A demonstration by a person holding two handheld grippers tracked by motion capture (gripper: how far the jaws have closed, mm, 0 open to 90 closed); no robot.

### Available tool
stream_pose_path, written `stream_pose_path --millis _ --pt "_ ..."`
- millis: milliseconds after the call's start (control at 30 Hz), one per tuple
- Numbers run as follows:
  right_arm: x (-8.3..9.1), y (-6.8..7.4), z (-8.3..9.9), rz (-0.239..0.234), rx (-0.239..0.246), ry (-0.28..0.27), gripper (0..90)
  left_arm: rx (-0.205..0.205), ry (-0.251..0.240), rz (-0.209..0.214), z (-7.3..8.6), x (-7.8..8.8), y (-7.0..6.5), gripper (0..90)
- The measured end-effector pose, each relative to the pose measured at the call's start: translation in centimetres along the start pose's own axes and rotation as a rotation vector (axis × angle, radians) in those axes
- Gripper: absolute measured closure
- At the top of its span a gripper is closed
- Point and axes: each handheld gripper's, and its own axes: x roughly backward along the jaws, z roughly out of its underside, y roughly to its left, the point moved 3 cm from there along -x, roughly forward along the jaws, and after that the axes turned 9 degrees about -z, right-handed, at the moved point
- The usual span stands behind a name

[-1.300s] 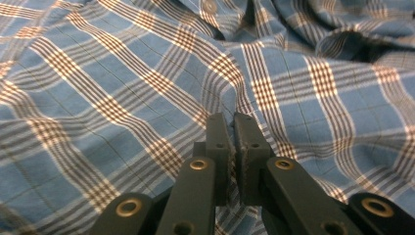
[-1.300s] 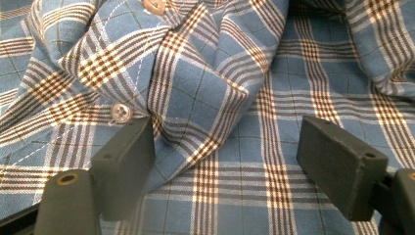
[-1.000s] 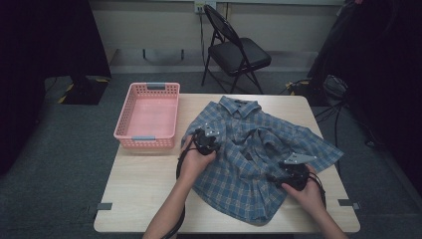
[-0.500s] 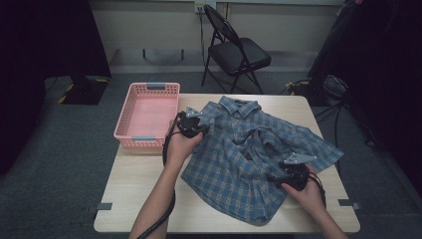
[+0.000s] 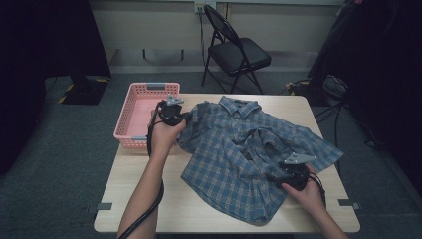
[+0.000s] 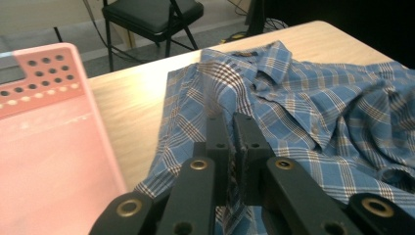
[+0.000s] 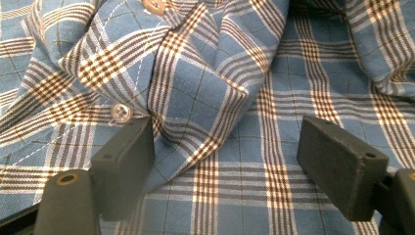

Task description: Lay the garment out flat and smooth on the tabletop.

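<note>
Two grippers on shirt (image 5: 239,154): left gripper (image 6: 233,147) clamped a sleeve near basket (image 5: 130,117), right gripper (image 7: 225,166) sat w/ jaws wide apart over fabric.

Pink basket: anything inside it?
The pink basket looks empty across the floor that shows. The left gripper, shut on the plaid shirt, and its hand cover the basket's near right corner.

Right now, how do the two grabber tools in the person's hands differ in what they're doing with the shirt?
The left gripper is shut on an edge of the plaid shirt, lifting it beside the pink basket; the right gripper stands open, its jaws wide apart over a fold of the shirt, pinching nothing. The left gripper is raised near the table's far left; the right gripper sits low on the cloth near the front right. Both have black jaws.
</note>
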Motion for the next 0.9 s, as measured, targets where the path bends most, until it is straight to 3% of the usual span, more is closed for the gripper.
stream_pose_path --millis 267,433,567,700,733,800,833,900 --pt "0.0 0.0 0.0 0.000 0.001 0.000 21.0 0.091 -0.020 -0.026 -0.2 0.3 3.6 86.5" --pt "0.0 0.0 0.0 -0.003 0.000 0.000 20.9 0.090 -0.007 -0.079 -0.2 0.1 6.8 86.5" --pt "0.0 0.0 0.0 -0.005 0.001 0.000 20.9 0.113 0.012 -0.132 0.7 0.2 10.2 86.7" --pt "0.0 0.0 0.0 -0.004 0.001 0.000 20.9 0.183 -0.007 -0.164 2.5 0.5 12.9 84.7" --pt "0.0 0.0 0.0 -0.004 0.001 0.001 20.9 0.183 -0.011 -0.175 3.0 0.5 13.1 79.3" --pt "0.0 0.0 0.0 -0.004 0.001 0.001 20.8 0.197 -0.029 -0.196 3.7 0.5 13.0 54.4" --pt "0.0 0.0 0.0 -0.003 0.002 0.001 20.8 0.194 -0.035 -0.197 4.0 0.7 12.7 46.3" --pt "0.0 0.0 0.0 -0.003 0.002 0.001 20.9 0.180 -0.058 -0.183 4.2 1.1 11.6 38.2"
